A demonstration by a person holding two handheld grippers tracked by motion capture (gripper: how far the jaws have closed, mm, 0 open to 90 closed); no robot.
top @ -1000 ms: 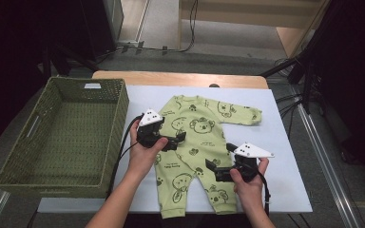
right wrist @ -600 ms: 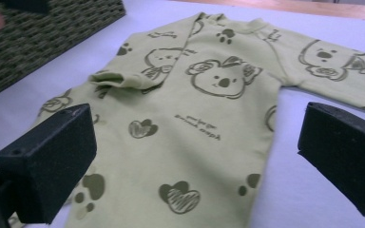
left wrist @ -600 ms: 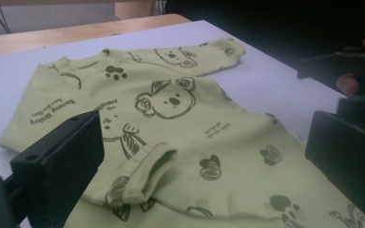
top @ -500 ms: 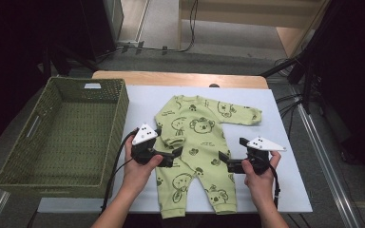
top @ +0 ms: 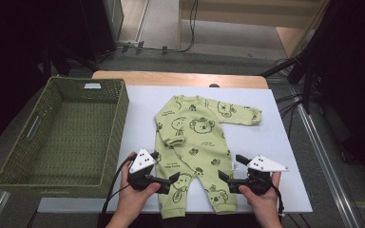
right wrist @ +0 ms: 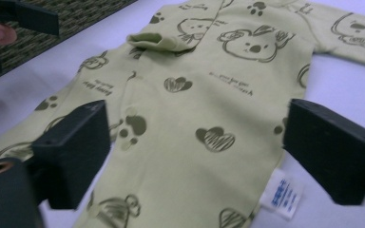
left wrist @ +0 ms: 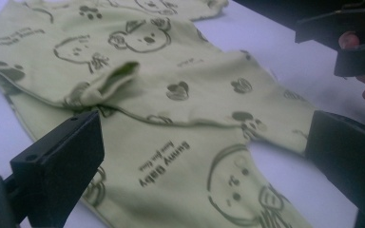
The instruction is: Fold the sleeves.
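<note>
A light green baby romper [top: 195, 152] with koala prints lies flat on the white table cover [top: 275, 137], one sleeve folded across its chest. My left gripper [top: 165, 167] hovers over the romper's left leg [left wrist: 195, 166], jaws wide apart, pressing on nothing. At the outer edge of the other leg my right gripper [top: 229, 167] stands open. Its jaws have just been closing a little, with the romper's cloth [right wrist: 195, 123] lying below and between them, not pinched. The left gripper view [left wrist: 204, 161] and right gripper view [right wrist: 202, 147] each show cloth between spread jaws.
A green woven basket [top: 9, 161] stands at the left, beside the white cover. A wooden board edge [top: 180, 78] runs along the back. The near table edge is just under my hands. Stands and cables [top: 304, 95] are at the right.
Both hands have come toward the near edge: the left gripper slid from the romper's chest down to its left leg, and the right gripper shifted to the right leg's outer side.
</note>
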